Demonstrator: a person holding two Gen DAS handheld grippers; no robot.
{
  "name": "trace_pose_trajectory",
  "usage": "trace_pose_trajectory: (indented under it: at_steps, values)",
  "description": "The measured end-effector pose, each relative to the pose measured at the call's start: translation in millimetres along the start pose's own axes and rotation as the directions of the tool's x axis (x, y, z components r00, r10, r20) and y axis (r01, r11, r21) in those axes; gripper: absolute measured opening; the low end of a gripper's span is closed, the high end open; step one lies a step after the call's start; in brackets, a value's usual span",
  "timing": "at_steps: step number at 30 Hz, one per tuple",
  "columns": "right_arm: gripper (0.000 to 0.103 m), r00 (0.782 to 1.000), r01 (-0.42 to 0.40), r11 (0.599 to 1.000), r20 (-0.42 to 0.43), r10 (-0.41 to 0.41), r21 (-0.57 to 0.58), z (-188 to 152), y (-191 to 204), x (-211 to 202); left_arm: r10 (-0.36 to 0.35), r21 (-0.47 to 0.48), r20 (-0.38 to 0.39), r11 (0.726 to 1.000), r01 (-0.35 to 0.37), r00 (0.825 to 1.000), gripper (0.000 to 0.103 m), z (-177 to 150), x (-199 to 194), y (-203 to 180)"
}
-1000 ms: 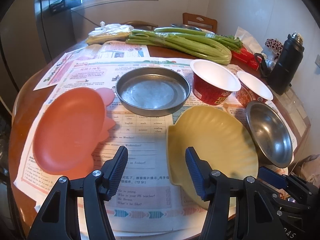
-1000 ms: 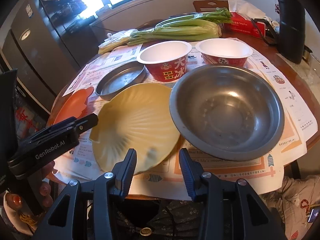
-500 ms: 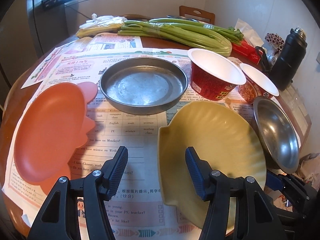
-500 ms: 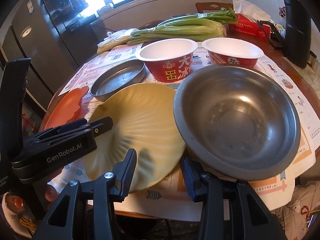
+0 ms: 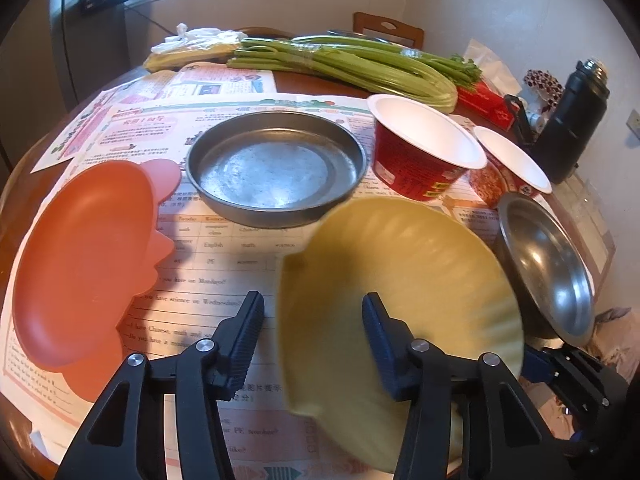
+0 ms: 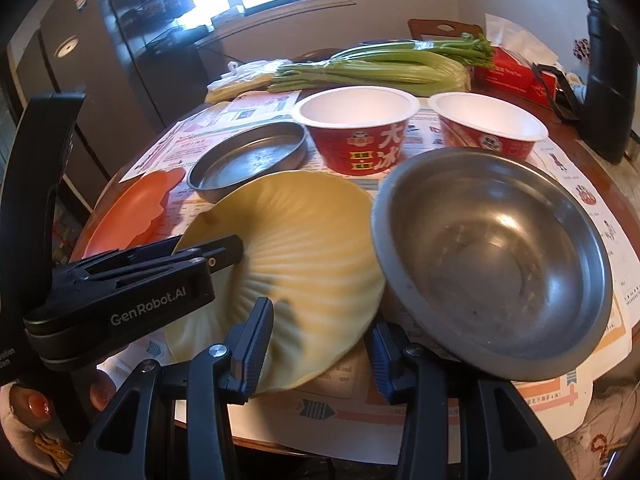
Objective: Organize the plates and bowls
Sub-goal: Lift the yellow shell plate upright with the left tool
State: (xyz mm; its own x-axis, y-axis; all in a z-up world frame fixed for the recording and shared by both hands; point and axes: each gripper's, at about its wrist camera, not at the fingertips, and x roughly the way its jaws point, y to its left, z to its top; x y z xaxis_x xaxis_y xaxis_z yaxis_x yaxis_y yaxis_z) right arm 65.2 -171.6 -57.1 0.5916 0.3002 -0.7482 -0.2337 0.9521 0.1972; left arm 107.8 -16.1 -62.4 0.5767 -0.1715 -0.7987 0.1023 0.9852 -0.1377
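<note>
Over the near edge of the round table, the left gripper (image 5: 312, 336) points forward with its jaws set wide, straddling the left rim of the yellow scalloped plate (image 5: 400, 280): one finger lies outside the rim over the printed paper sheets (image 5: 224, 248), the other over the plate's inner face. Neither pad is seen pressing on it. From the right wrist camera the same gripper (image 6: 224, 254) reaches in from the left, its tip over the plate's (image 6: 304, 248) left rim. The right gripper (image 6: 320, 340) also stands wide, low at the table's near edge; its left finger is in front of the plate's near rim and its right finger sits under the near-left rim of the steel bowl (image 6: 492, 264). It grips nothing visible.

The yellow plate sits tilted, its near edge blurred, its right side tucked against or under the steel bowl (image 5: 548, 268); which of the two cannot be told. Left of it lies an orange plate (image 5: 84, 264), well apart. Behind is a flat steel pan (image 5: 276, 168), and right of that two red instant-noodle cups (image 5: 424, 156), side by side. Farther back lie a celery bunch (image 5: 344, 64), a red tissue box (image 5: 484, 102) and a black flask (image 5: 572, 120).
</note>
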Motion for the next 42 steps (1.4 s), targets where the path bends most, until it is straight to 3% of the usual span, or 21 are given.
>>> trace_pose_trajectory:
  at_steps: [24, 42]
  values:
    - [0.046, 1.000, -0.010, 0.996, 0.005, 0.010, -0.092, -1, 35, -11, 0.009, -0.015, 0.030, 1.000, -0.009, 1.000, 0.053, -9, -30, 15]
    - [0.046, 0.995, -0.080, 0.985, 0.053, 0.090, -0.156, 42, 78, -24, 0.082, -0.071, 0.161, 0.995, -0.071, 0.984, 0.053, 18, -85, 49]
